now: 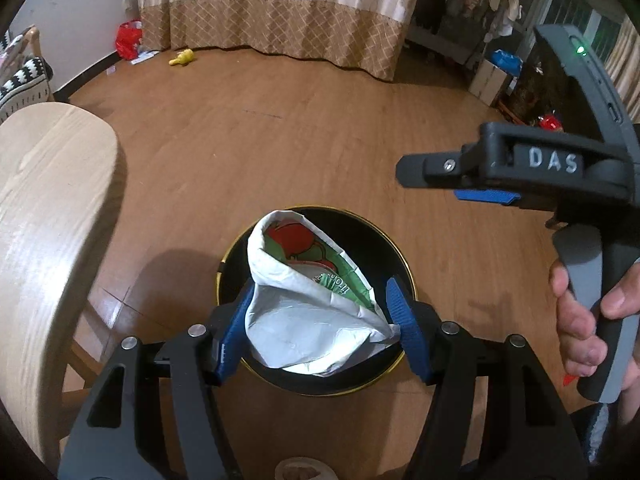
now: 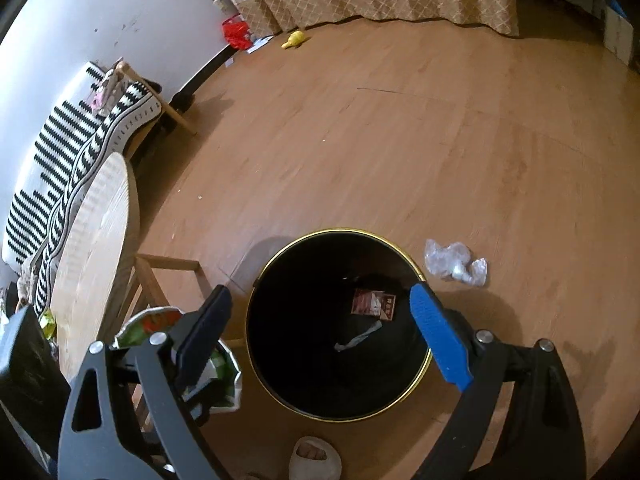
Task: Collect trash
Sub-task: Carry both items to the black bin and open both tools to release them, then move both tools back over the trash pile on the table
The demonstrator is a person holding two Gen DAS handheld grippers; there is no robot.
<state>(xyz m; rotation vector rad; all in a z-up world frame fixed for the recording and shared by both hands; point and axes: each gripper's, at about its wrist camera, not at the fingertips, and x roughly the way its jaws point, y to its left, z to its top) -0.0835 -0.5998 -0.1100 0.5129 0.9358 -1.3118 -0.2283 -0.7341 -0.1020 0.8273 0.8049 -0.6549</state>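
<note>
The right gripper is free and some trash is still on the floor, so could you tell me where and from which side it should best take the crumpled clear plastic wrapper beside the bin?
Come straight down on the clear plastic wrapper; it lies flat on the floor, just clear of the bin. Pinch its bunched, raised middle, not the thin edges.

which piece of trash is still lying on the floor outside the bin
The crumpled clear plastic wrapper, on the floor just right of the bin. The snack bag sits between the left gripper's fingers; the rest is inside.
</note>
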